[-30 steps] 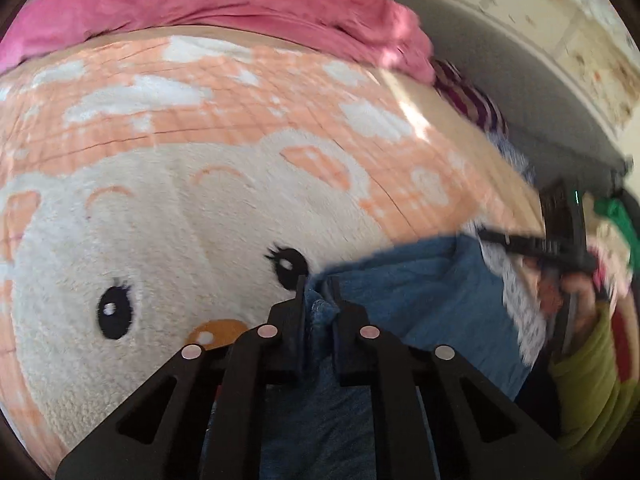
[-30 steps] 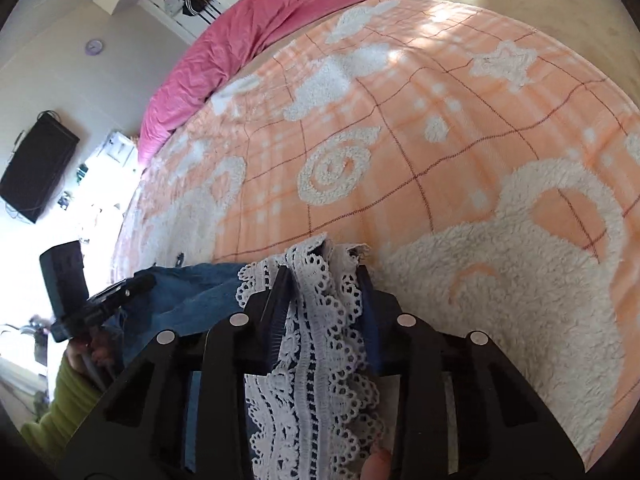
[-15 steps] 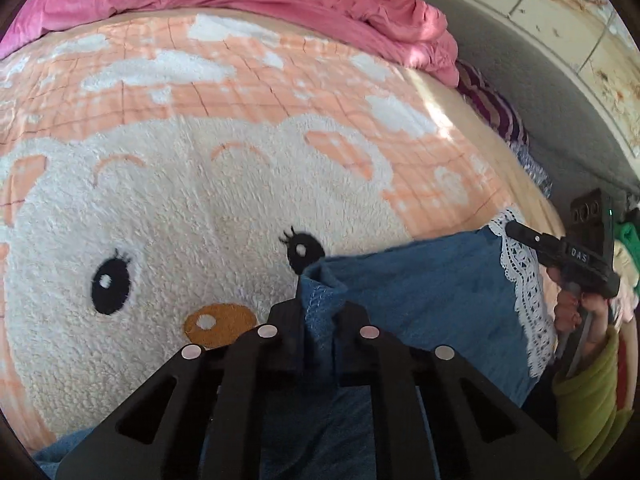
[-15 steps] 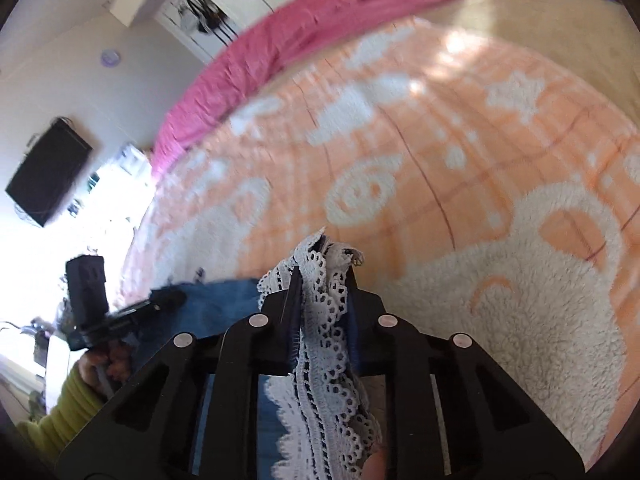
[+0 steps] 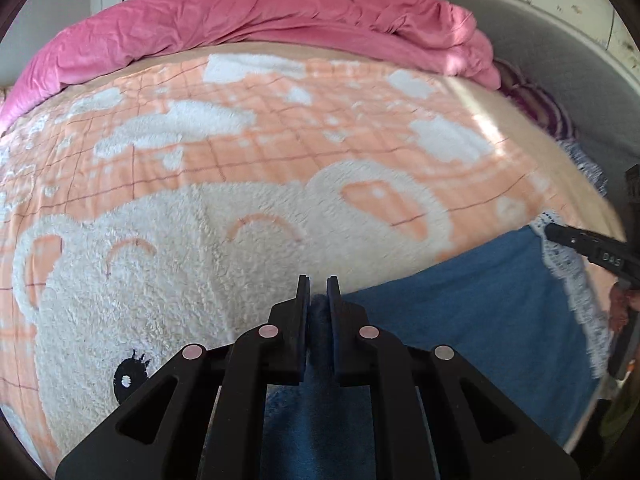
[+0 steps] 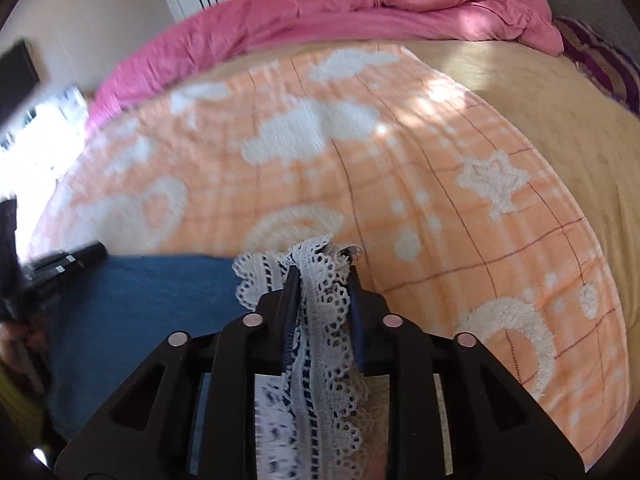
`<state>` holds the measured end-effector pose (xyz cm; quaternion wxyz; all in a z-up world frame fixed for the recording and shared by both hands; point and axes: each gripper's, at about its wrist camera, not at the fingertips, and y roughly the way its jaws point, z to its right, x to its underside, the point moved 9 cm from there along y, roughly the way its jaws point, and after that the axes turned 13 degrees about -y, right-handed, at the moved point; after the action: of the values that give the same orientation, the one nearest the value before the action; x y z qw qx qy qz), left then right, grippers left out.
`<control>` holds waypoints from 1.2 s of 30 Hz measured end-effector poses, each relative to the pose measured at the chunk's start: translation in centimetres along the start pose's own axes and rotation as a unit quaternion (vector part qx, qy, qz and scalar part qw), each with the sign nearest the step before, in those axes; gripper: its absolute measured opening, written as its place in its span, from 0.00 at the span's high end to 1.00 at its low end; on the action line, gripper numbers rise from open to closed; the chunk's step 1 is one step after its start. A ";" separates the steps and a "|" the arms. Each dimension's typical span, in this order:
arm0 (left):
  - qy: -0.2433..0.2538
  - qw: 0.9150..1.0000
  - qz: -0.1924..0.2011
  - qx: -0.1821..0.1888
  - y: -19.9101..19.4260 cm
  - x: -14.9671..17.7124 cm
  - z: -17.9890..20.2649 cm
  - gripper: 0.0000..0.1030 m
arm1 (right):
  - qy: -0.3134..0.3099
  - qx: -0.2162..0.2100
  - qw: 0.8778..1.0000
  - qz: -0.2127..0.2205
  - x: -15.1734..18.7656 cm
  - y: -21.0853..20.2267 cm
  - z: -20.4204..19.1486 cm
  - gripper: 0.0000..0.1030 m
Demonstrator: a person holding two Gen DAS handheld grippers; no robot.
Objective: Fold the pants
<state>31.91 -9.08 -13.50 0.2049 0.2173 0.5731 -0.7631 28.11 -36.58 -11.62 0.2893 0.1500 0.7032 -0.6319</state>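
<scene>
The blue pants lie at the near edge of the bed, on the orange blanket with white clouds and a white bear; their lower part runs under both cameras and is cut off, so the full shape cannot be seen. The left gripper is clamped on a fold of the blue cloth, its jaws almost together; the right gripper has the white lace hem of the pants bunched between its jaws, which are opening a little at this moment, while the pads press on the lace. In the left wrist view the right gripper enters from the right border, partly cut off, and white letters on its finger read about "DAS"; the hand behind it is only half visible. In the right wrist view the left gripper is blurred at the left border. A pink duvet is heaped along the far edge of the bed; a striped purple cloth at the far right corner is too cropped to identify; the room behind is overexposed.
</scene>
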 end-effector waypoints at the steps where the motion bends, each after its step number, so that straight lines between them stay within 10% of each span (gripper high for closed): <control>1: -0.005 1.000 0.001 0.004 0.1 0.2 -0.4 0.89 | -0.001 0.005 1.000 -0.005 0.3 0.3 0.1 0.79; 14: -0.082 0.991 0.109 -0.005 -13.1 4.0 -5.6 0.59 | 0.114 -0.045 0.983 0.134 2.0 -10.4 1.9 0.54; 23: -0.105 0.990 0.094 -0.027 -19.4 10.1 -9.5 0.55 | 0.159 -0.102 0.979 0.077 10.5 -12.9 -1.2 0.51; 36: -0.188 0.976 0.074 -0.081 -21.8 14.1 -17.2 0.41 | 0.140 -0.099 0.985 0.024 13.1 -12.2 -3.0 0.44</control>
<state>9.75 12.24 -8.60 0.3813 0.0945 0.5666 -0.7243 10.12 -37.63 -9.54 0.2159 0.2246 0.7921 -0.5249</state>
